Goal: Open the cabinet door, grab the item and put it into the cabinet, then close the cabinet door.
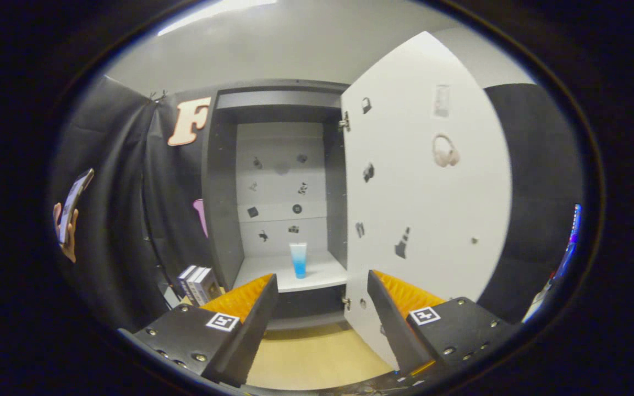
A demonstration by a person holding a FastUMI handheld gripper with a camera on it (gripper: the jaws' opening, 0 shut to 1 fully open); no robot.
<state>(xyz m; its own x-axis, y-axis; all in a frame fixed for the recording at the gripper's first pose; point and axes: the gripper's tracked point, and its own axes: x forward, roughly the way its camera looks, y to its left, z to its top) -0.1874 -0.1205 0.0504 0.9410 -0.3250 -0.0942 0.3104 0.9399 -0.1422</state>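
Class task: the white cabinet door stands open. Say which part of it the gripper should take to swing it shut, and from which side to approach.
Take the white cabinet door by its free edge, opposite the hinges, near the small knob. Approach from the right, probably: the open gripper holds nothing, and the blue-and-white tube stands inside.

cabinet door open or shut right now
Open. The cabinet door is swung out wide on its hinges, baring the shelf where the blue tube stands upright. The gripper is open, holding nothing.
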